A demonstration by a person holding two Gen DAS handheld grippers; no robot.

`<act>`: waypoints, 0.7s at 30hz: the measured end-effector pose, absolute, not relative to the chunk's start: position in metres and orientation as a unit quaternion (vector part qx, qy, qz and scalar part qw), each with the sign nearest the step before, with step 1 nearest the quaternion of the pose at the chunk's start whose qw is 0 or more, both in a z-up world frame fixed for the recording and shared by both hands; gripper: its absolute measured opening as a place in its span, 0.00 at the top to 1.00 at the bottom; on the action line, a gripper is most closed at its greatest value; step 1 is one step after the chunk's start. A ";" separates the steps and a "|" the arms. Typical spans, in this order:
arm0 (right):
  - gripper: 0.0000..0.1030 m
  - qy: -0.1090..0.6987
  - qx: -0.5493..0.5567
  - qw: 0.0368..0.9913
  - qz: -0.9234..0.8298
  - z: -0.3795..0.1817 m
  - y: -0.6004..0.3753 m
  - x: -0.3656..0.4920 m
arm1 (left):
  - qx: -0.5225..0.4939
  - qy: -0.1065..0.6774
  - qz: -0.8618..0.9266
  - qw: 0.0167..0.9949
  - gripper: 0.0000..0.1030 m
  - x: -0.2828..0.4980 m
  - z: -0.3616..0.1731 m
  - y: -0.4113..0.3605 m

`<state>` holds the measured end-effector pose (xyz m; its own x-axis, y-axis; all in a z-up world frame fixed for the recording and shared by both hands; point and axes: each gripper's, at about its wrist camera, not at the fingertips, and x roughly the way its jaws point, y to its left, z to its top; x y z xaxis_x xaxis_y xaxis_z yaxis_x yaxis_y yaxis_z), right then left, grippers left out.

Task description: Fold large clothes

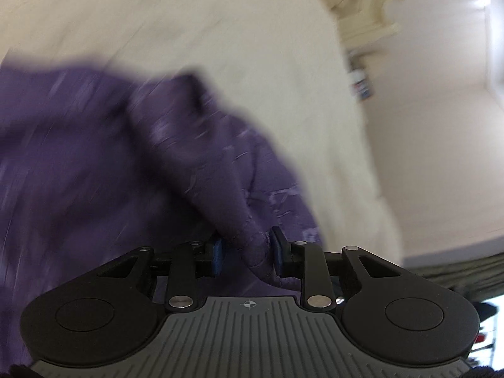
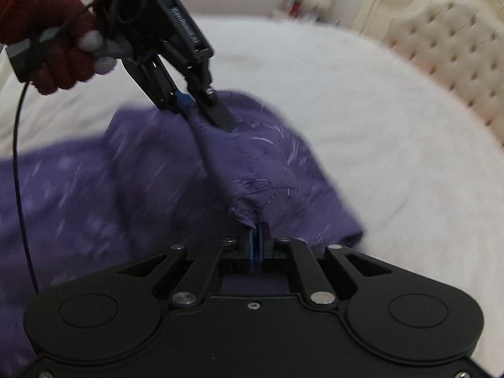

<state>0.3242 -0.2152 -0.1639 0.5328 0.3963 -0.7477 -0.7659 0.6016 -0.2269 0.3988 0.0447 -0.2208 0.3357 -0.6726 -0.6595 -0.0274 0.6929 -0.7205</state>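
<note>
A large purple garment (image 1: pixel 94 157) lies crumpled on a white bed (image 1: pixel 220 15). In the left wrist view, my left gripper (image 1: pixel 248 250) is shut on a raised fold of it, and the cloth fills the gap between the blue pads. The right wrist view shows the same left gripper (image 2: pixel 204 115) upper left, held by a hand in a red glove (image 2: pixel 53 41). It is clamped on the garment (image 2: pixel 94 189). My right gripper (image 2: pixel 256 236) is shut on a pinched edge of the cloth. A ridge of fabric runs lifted between the two grippers.
The white bed (image 2: pixel 346 94) stretches far and right of the garment. A cream tufted headboard (image 2: pixel 447 37) stands at the right. A black cable (image 2: pixel 19 157) hangs from the left gripper. The left wrist view shows the headboard (image 1: pixel 362 6) and a pale wall (image 1: pixel 441 126) beyond it.
</note>
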 end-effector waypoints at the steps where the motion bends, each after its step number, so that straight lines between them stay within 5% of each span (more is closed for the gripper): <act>1: 0.84 0.350 -0.275 0.825 0.348 -0.175 -0.213 0.319 | -0.314 0.545 -0.206 0.750 0.73 0.390 -0.235 0.044; 5: 0.74 0.431 -0.188 0.828 0.306 -0.204 -0.219 0.318 | -0.282 0.569 -0.188 0.750 0.73 0.373 -0.274 0.043; 8: 0.57 0.453 -0.073 0.853 0.249 -0.198 -0.239 0.324 | -0.282 0.562 -0.189 0.754 0.72 0.376 -0.271 0.049; 10: 0.41 0.453 0.006 0.866 0.211 -0.194 -0.254 0.330 | -0.256 0.556 -0.194 0.767 0.61 0.379 -0.261 0.052; 14: 0.40 0.455 0.110 0.871 0.149 -0.203 -0.273 0.353 | -0.236 0.524 -0.192 0.795 0.33 0.388 -0.239 0.053; 21: 0.40 0.479 0.210 0.845 0.112 -0.237 -0.277 0.379 | -0.201 0.519 -0.160 0.815 0.31 0.415 -0.240 0.048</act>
